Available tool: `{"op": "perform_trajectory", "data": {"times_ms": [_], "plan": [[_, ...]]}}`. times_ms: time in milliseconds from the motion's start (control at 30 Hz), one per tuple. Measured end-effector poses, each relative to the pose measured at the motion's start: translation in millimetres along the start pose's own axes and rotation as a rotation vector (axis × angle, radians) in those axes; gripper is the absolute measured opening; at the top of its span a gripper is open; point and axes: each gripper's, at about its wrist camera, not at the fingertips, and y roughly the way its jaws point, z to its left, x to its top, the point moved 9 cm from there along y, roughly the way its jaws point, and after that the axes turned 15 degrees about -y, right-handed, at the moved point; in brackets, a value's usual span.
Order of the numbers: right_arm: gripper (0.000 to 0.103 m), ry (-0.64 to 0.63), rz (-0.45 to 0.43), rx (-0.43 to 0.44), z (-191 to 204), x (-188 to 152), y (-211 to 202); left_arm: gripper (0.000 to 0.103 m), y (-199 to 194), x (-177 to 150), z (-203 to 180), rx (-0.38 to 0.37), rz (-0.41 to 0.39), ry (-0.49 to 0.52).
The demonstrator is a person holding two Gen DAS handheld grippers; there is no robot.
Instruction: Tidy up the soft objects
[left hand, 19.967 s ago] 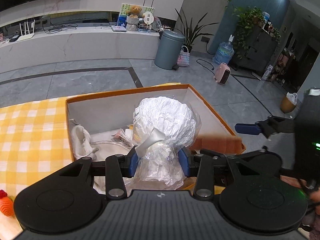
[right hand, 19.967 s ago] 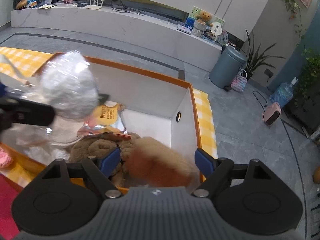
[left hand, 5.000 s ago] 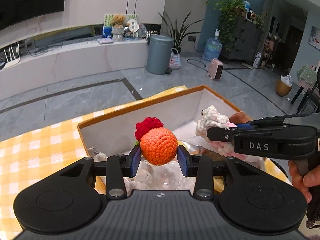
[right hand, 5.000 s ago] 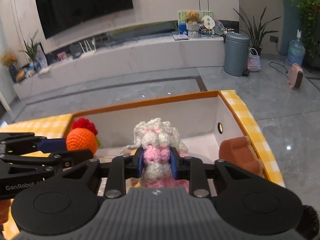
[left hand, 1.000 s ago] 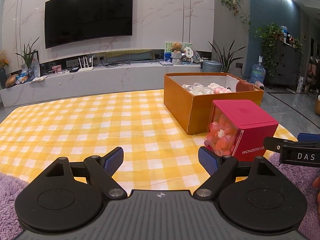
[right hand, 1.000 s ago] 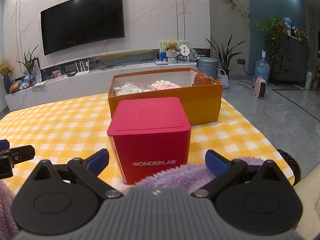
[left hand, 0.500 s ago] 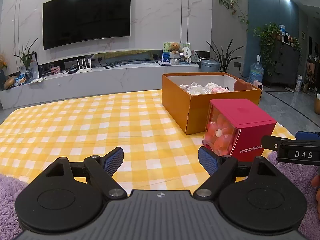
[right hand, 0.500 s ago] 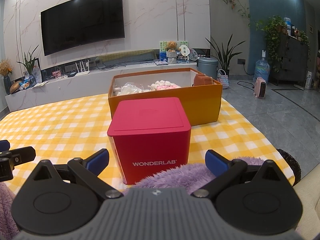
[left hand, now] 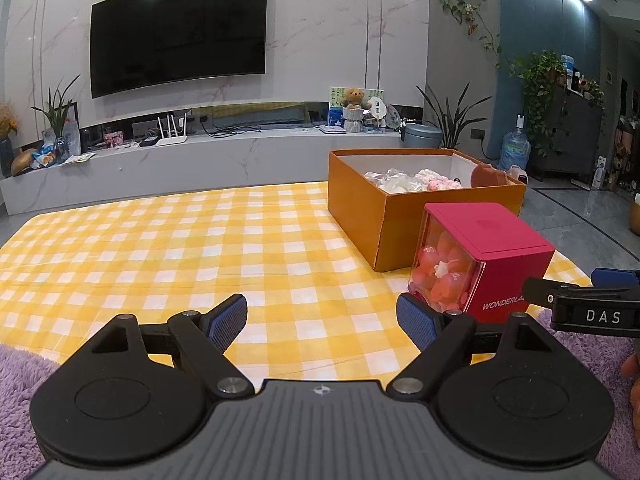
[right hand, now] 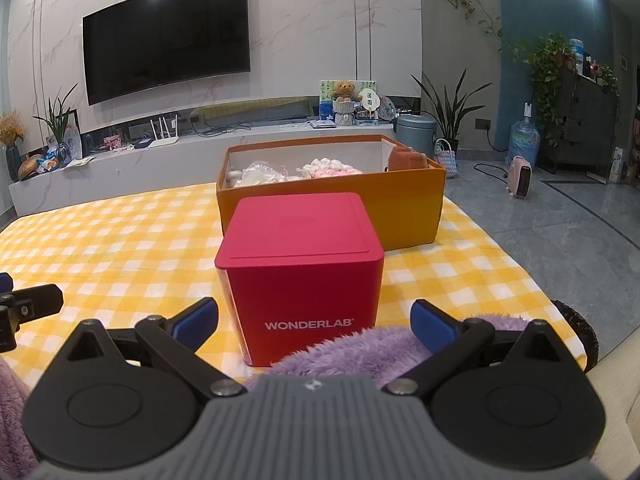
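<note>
An orange box (left hand: 416, 220) stands on the yellow checked cloth (left hand: 180, 248) and holds several soft objects: a white bagged bundle (left hand: 394, 180), a pink-and-white knitted toy (left hand: 438, 182) and a brown plush (left hand: 488, 176). The box also shows in the right wrist view (right hand: 404, 208). My left gripper (left hand: 322, 320) is open and empty, low over the cloth. My right gripper (right hand: 314, 320) is open and empty, just behind a red WONDERLAB cube (right hand: 304, 272). The right gripper's finger shows at the right of the left wrist view (left hand: 580, 304).
The red cube (left hand: 480, 264) has a clear side showing pink balls. Purple fluffy fabric (right hand: 360, 348) lies under both grippers at the cloth's near edge. Grey floor, a bin (right hand: 416, 128) and a TV bench (right hand: 160, 156) lie beyond.
Both grippers have stayed almost still over the last second. Five seconds ago they held an orange knitted toy and a pink-and-white knitted toy over the box; both are now empty and drawn back.
</note>
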Motion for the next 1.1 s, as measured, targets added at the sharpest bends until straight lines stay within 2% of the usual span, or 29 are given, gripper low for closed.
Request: {"op": "perform_trajectory", "data": {"times_ms": [1100], "plan": [[0.100, 0.002, 0.001, 0.002, 0.4, -1.0, 1.5, 0.099, -0.2, -1.9, 3.1, 0.007, -0.002, 0.000]]}}
